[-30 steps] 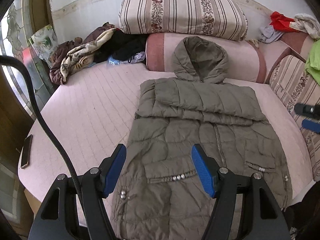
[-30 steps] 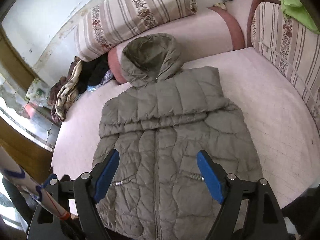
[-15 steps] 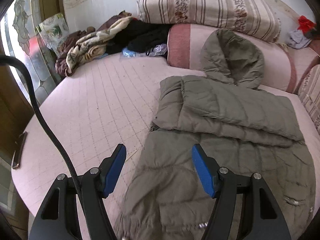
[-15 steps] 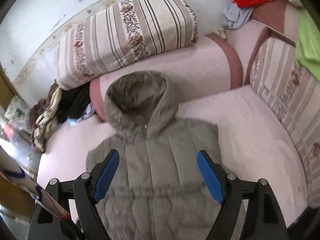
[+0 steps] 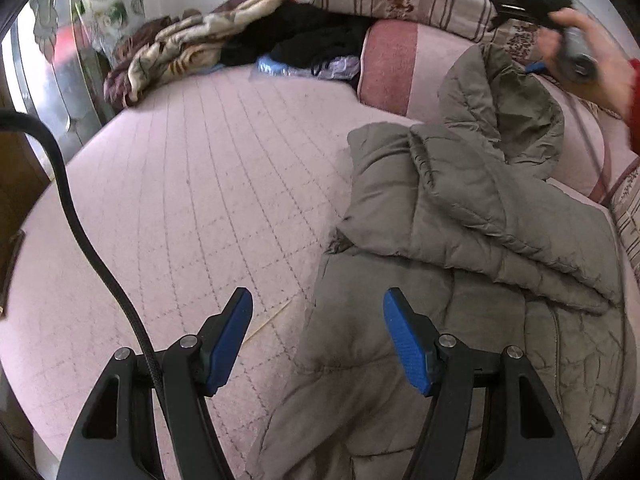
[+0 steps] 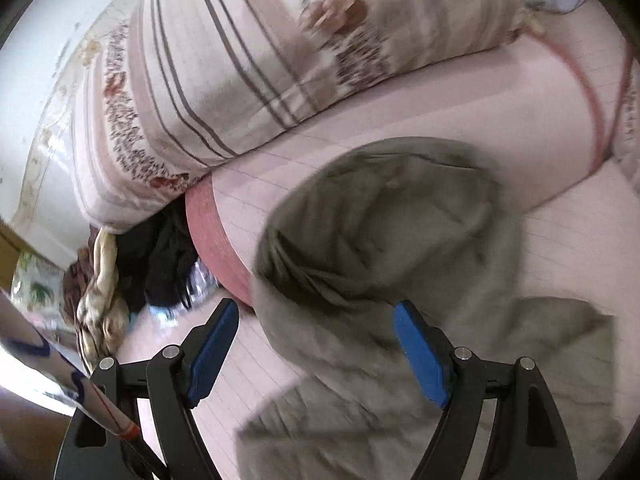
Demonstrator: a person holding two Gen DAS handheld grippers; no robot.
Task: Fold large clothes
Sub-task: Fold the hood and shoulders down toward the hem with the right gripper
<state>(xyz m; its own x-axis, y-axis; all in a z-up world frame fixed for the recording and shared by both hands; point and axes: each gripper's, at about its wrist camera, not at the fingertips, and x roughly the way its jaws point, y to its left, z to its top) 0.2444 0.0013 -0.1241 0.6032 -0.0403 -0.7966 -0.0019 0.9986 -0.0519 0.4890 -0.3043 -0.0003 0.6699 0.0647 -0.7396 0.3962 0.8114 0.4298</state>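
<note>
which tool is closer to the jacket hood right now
Right. The right tool hangs open just short of the hood; the left tool is open by the jacket's lower side edge.

Left gripper (image 5: 318, 338): black angular finger arms, blue textured pads (image 5: 406, 346), silver screws at the joints; black cable (image 5: 68, 208) is seen arcing from 9 o'clock down to the frame. Right gripper (image 6: 316, 350): same black arms, blue pads, silver screws. At 2 o'clock in the left view, a bare-skinned right hand (image 5: 592, 64) is seen, with a red sleeve (image 5: 634, 116) at the wrist.
</note>
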